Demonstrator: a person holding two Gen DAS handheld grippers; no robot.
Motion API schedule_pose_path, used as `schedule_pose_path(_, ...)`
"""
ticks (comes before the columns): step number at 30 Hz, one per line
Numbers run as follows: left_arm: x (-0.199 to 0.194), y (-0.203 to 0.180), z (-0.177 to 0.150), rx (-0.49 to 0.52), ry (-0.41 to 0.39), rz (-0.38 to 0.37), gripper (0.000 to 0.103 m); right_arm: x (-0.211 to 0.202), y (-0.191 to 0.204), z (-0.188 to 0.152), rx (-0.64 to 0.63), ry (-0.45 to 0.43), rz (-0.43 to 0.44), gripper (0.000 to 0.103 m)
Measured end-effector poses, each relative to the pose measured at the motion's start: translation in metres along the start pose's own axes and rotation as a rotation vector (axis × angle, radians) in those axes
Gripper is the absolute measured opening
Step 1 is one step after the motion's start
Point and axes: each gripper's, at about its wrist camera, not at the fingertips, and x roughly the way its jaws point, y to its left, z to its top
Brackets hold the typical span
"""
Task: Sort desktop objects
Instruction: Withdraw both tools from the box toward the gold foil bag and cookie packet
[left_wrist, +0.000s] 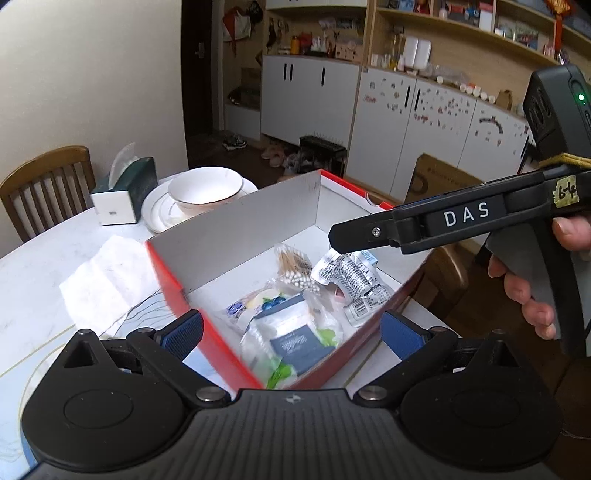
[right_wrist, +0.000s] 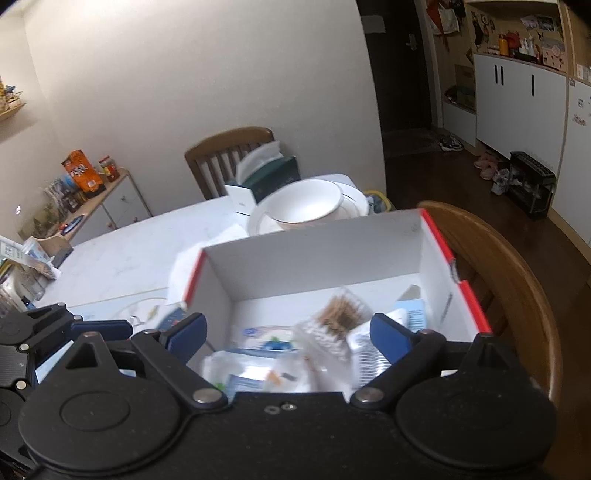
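A red-rimmed cardboard box (left_wrist: 236, 221) with white inner walls stands on the table; it also shows in the right wrist view (right_wrist: 314, 254). Inside lie a bag of cotton swabs (left_wrist: 295, 269), a silver blister pack (left_wrist: 351, 280), wipes packets (left_wrist: 295, 343) and a blueberry-print packet (left_wrist: 266, 302). My left gripper (left_wrist: 291, 332) is open above the box's near corner. My right gripper (right_wrist: 288, 332) is open above the box, its pads wide apart and empty; in the left wrist view its tip (left_wrist: 340, 240) hovers just above the blister pack.
A white bowl (left_wrist: 205, 188) on plates, a green tissue box (left_wrist: 123, 192) and a paper sheet (left_wrist: 107, 280) sit on the white table (left_wrist: 33, 280). Wooden chairs stand at the far side (left_wrist: 44, 184) and beside the box (right_wrist: 517, 280). Clutter lies at the table's left (right_wrist: 26, 266).
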Motion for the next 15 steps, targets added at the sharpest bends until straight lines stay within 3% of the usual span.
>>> schedule_pose_path(15,-0.08,0.069,-0.048,-0.085,-0.073,0.072,0.103,-0.003,0.095,-0.014,-0.048,-0.01,0.049,0.096)
